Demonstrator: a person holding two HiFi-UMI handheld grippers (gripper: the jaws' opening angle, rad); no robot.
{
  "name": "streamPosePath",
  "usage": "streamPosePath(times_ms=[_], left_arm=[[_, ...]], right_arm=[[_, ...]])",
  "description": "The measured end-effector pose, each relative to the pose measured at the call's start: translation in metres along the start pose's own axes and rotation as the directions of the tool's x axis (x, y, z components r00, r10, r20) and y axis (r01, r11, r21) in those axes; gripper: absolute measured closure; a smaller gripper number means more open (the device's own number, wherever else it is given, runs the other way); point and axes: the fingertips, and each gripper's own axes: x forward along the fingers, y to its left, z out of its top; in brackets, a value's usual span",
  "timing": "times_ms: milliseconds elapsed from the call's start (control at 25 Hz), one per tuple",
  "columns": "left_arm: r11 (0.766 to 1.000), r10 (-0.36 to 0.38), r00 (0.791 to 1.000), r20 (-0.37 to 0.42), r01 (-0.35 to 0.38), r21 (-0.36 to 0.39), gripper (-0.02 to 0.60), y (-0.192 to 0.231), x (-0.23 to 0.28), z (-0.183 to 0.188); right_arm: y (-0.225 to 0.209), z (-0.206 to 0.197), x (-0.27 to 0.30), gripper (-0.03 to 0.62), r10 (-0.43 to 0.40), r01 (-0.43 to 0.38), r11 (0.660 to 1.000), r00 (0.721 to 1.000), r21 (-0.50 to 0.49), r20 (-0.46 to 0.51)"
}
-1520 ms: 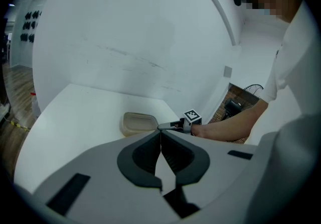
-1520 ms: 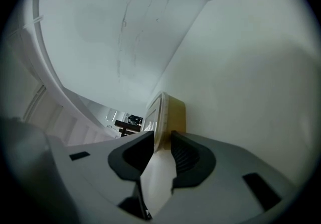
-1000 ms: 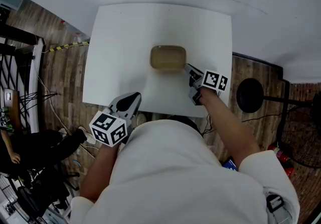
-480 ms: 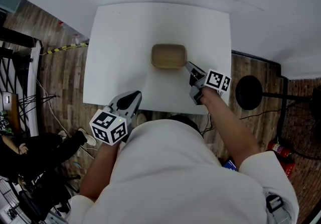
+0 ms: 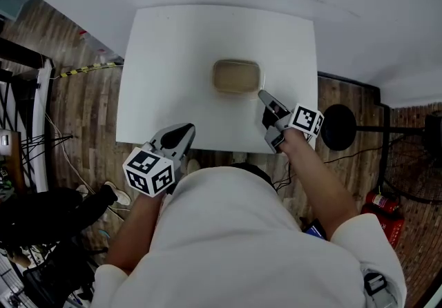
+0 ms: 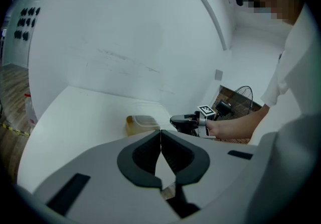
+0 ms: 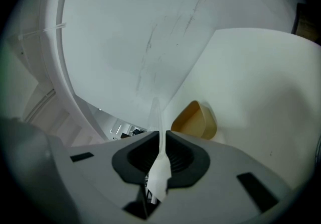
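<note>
A tan rectangular container point(image 5: 237, 76) sits near the middle of the white table point(image 5: 159, 58). In the right gripper view it point(image 7: 195, 120) lies open just right of the jaws. My right gripper point(image 5: 263, 95) is a little right and nearer than it, shut on a thin clear lid point(image 7: 156, 117) that shows edge-on, rising from the jaws. The left gripper view shows the container point(image 6: 141, 124) with the right gripper point(image 6: 175, 119) beside it. My left gripper point(image 5: 185, 132) hovers at the table's near left edge, shut point(image 6: 160, 135) with nothing in it.
A white wall runs behind the table. Wooden floor surrounds it. A round black stand base point(image 5: 338, 127) sits on the floor right of the table, and dark frames and cables point(image 5: 21, 113) lie at the left.
The right gripper has drawn back to the right and nearer, away from the container, taking the clear lid off it. The left gripper has stayed put.
</note>
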Motion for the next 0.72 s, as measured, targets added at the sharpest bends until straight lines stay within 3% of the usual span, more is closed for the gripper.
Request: streamPosePath(times_ms=[720], left_arm=[[0.991, -0.127, 0.992, 0.014, 0.126, 0.05, 0.565, 0.024, -0.087, -0.041]], right_arm=[[0.084, -0.138, -0.063, 0.546, 0.018, -0.018, 1.0, 0.999, 0.021, 0.038]])
